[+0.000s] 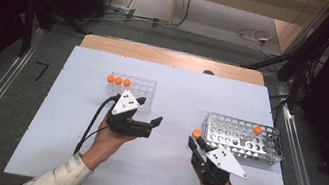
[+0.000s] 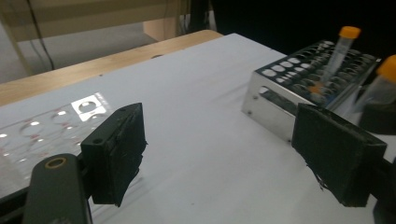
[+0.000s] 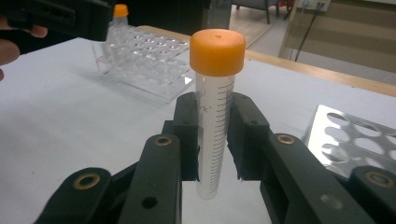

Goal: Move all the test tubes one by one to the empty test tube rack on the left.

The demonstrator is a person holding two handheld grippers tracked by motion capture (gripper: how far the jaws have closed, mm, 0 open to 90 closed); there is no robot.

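The right gripper [image 3: 215,140] is clamped on a graduated tube [image 3: 215,135] with an orange cap, gripping its clear body below the cap so that the tube stands upright between the pads. In the high view this gripper [image 1: 196,141] sits just beside the near left corner of the metal rack [image 1: 241,136], with the tube's cap [image 1: 196,133] level with that corner and outside the rack. One orange-capped tube [image 1: 255,133] leans in a hole of the metal rack, toward its far right. The left gripper [image 1: 147,122] is well apart from the metal rack, on its left; its jaws stand spread with nothing between them. A clear plastic rack [image 1: 140,91] lies farther left of the metal rack, beyond the left gripper, carrying three orange-capped tubes [image 1: 118,81] along its left end. All rest on the white tabletop [image 1: 159,173].
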